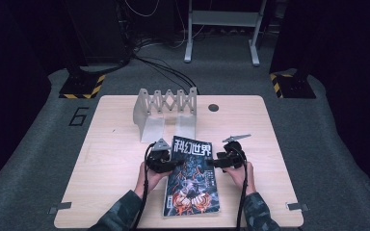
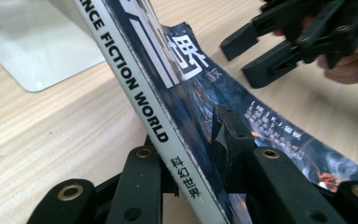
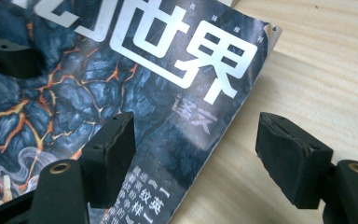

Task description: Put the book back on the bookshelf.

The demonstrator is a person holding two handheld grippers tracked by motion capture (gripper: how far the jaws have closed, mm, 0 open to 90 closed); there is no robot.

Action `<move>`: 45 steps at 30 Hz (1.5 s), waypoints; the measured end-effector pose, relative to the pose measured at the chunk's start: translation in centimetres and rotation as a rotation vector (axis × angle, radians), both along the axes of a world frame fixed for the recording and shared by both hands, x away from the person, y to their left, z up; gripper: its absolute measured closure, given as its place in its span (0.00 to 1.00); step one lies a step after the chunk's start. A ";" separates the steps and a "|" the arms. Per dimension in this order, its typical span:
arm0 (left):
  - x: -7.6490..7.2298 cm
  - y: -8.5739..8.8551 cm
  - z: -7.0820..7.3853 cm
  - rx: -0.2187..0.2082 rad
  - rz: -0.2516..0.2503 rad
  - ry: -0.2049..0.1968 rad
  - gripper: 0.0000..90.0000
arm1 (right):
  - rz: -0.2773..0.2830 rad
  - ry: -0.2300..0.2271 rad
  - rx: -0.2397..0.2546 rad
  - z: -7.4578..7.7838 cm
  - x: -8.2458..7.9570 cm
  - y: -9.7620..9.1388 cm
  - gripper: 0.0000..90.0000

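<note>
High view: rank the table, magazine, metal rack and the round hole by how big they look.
1. Table
2. Magazine and rack: too close to call; the rack sits farther back, so it is not ranked against the magazine.
3. Hole

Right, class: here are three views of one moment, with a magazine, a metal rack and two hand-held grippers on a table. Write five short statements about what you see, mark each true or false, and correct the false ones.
1. The left gripper is clamped on the spine edge of the magazine. True.
2. The right gripper is shut on the magazine. False: its jaws stand open, one over the cover, the other over bare table.
3. The magazine's spine edge is lifted off the table. True, as the left gripper view shows.
4. The magazine stands inside the metal rack. False: the rack sits apart, behind it.
5. The spine reads "FICTION WORLD". True.
</note>
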State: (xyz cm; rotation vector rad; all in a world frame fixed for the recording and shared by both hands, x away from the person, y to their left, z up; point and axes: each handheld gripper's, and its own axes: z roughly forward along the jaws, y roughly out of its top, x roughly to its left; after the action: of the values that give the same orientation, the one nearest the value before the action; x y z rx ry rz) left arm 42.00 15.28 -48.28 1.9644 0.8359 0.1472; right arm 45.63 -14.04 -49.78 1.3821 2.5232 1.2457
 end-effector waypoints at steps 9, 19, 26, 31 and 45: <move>-0.6 0.5 0.6 -0.028 -0.035 -0.051 0.82 | 0.047 0.041 0.036 -0.1 1.8 0.6 0.26; -0.6 0.5 1.0 -0.034 -0.080 -0.081 0.82 | 0.111 0.077 0.156 -1.2 2.9 0.7 0.34; 0.3 0.7 2.0 -0.010 -0.106 -0.024 0.83 | 0.067 0.053 0.139 -0.3 2.4 0.5 0.47; 1.1 0.8 2.7 0.036 -0.145 0.031 0.82 | 0.056 0.014 0.113 0.6 2.0 0.4 0.55; 4.1 0.2 3.6 0.165 -0.228 0.221 0.77 | 0.036 -0.043 0.043 1.7 1.2 0.9 0.80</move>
State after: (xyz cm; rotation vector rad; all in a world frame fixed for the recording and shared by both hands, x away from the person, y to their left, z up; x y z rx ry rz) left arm 46.08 15.49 -44.67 2.2448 0.7516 -0.1425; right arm 46.82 -13.11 -48.05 1.3091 2.5189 1.3287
